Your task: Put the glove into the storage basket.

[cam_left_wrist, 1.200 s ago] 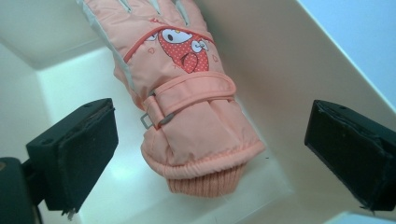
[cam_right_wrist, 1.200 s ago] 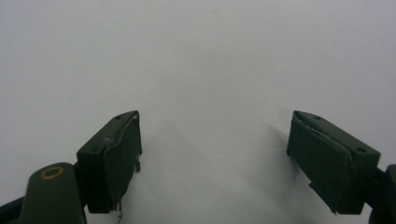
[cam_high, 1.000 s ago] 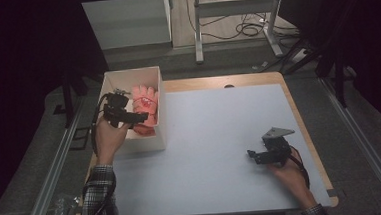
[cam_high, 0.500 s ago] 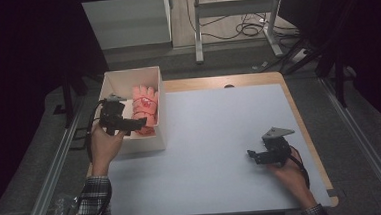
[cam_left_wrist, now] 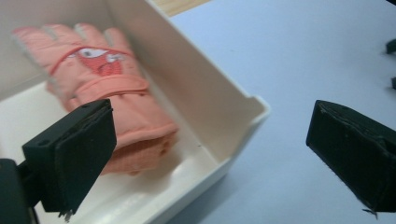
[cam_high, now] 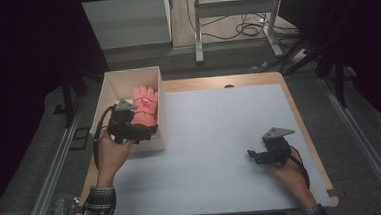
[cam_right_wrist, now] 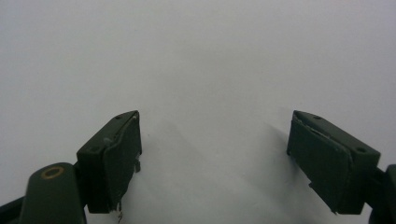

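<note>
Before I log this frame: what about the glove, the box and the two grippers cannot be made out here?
- Glove: its cuff end in the left gripper view is behind the near black jaw; whether a second glove lies underneath cannot be told.
- Box: in the high view the left gripper and hand cover its near floor.
- Glove's printed motif: blurred in the left gripper view, too small in the high view.
- Right gripper: its body is cut off by the bottom edge.

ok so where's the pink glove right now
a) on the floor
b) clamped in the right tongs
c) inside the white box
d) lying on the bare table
c: the pink glove lies inside the white box, and the left tongs stand open with one jaw over the box and the other out over the table.
</note>
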`<act>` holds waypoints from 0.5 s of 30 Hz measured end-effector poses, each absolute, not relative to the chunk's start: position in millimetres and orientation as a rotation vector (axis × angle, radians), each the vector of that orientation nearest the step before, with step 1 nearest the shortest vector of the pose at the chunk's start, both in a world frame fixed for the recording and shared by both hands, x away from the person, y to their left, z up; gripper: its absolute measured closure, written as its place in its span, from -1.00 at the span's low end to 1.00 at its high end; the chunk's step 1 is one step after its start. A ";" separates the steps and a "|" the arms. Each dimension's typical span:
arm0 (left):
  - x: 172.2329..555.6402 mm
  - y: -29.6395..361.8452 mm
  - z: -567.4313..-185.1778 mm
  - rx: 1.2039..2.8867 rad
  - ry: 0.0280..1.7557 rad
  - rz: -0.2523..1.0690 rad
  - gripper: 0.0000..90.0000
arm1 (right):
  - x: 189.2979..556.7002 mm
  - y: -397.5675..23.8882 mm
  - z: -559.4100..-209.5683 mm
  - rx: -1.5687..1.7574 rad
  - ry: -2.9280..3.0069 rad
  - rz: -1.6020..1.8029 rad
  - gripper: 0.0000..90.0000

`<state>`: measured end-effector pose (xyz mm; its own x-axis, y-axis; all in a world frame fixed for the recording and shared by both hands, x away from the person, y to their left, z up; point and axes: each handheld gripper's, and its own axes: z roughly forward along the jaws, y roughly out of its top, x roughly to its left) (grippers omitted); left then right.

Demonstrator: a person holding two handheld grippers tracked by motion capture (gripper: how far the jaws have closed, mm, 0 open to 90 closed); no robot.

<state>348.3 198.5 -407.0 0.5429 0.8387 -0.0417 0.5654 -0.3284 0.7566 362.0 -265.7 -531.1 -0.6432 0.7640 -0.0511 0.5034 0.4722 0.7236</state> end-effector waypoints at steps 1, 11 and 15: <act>346.9 194.9 -407.0 2.038 1.121 0.464 -0.95 | 362.0 -265.7 -531.1 1.065 2.356 0.977 -0.60; 338.5 161.7 -407.4 2.060 1.006 0.420 -0.95 | 361.8 -265.5 -531.1 1.070 2.355 0.979 -0.60; 335.2 145.4 -408.2 2.071 0.959 0.407 -0.95 | 361.8 -265.5 -531.2 1.069 2.354 0.979 -0.60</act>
<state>335.2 145.4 -408.2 0.6605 0.7498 -0.0395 0.4922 -0.3926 0.7769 361.8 -265.5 -531.2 -0.6413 0.7657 -0.0488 0.5052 0.4692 0.7243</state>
